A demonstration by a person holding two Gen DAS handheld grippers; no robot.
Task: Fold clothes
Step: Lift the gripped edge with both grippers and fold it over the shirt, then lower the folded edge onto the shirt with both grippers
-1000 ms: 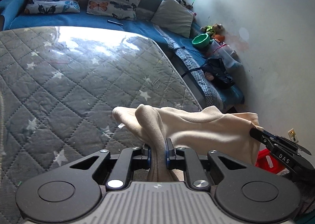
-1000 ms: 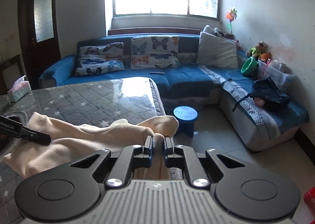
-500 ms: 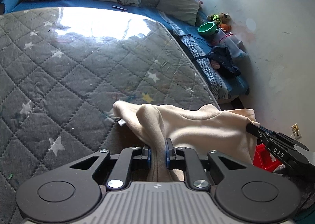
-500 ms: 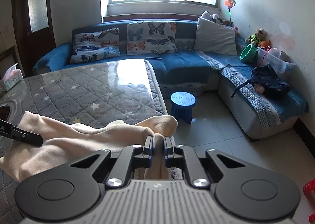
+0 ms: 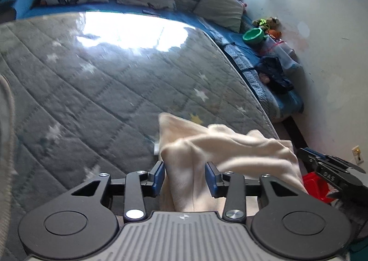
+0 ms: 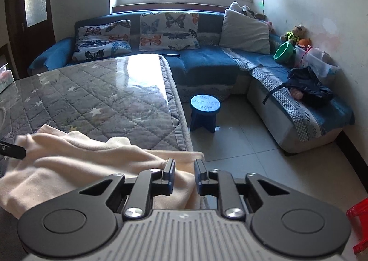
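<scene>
cream garment (image 5: 230,150) lies bunched on the near corner of the grey quilted table cover (image 5: 103,100), close to the edge by the tiled floor (image 6: 253,146). my left tongs (image 5: 185,174) are spread wide, with a ridge of the cloth rising between the blue pads (image 5: 158,174); whether the pads touch it i cannot tell, but they do not squeeze it. my right tongs (image 6: 184,176) are spread too, a little narrower, with the garment's right edge (image 6: 184,162) lying just under and ahead of them, not pinched. in the left view the tip of my right tongs (image 5: 326,172) shows at the far right, beside the cloth's end and above a red stool (image 5: 315,188). in the right view the tip of my left tongs (image 6: 12,150) pokes in at the left edge, against the cloth. beyond the table a blue sofa (image 6: 207,58) carries butterfly cushions (image 6: 169,31) and a grey pillow (image 6: 245,32). a small blue stool (image 6: 205,112) stands on the floor between table and sofa.
</scene>
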